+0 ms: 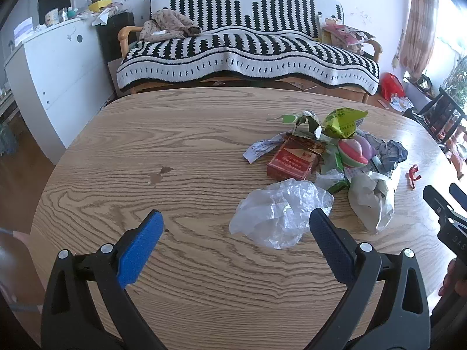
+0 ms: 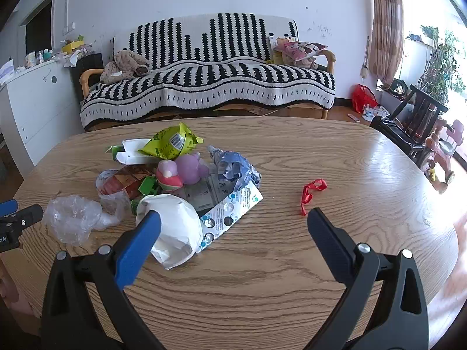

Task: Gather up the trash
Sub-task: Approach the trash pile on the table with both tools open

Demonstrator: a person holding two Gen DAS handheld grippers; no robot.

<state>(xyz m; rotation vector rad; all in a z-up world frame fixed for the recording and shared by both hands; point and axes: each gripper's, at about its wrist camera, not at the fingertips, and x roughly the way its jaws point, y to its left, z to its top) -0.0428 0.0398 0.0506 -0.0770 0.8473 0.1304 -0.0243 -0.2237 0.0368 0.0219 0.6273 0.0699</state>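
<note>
Left wrist view: my left gripper (image 1: 236, 224) is spread wide, holding nothing. The clear plastic bag (image 1: 280, 215) lies just inside my right finger, at the trash pile's (image 1: 335, 151) near edge.

Right wrist view: my right gripper (image 2: 233, 221) is wide, empty. The white crumpled paper (image 2: 172, 227) touches the left finger; the red scrap (image 2: 312, 192) lies right of the pile.

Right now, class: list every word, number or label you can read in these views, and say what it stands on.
"DAS", cut off by the edge: on the right tongs.
Red box: print too blurred to read.
Green wrapper: barcode, digits too small.
Blister pack: print too small.
</note>
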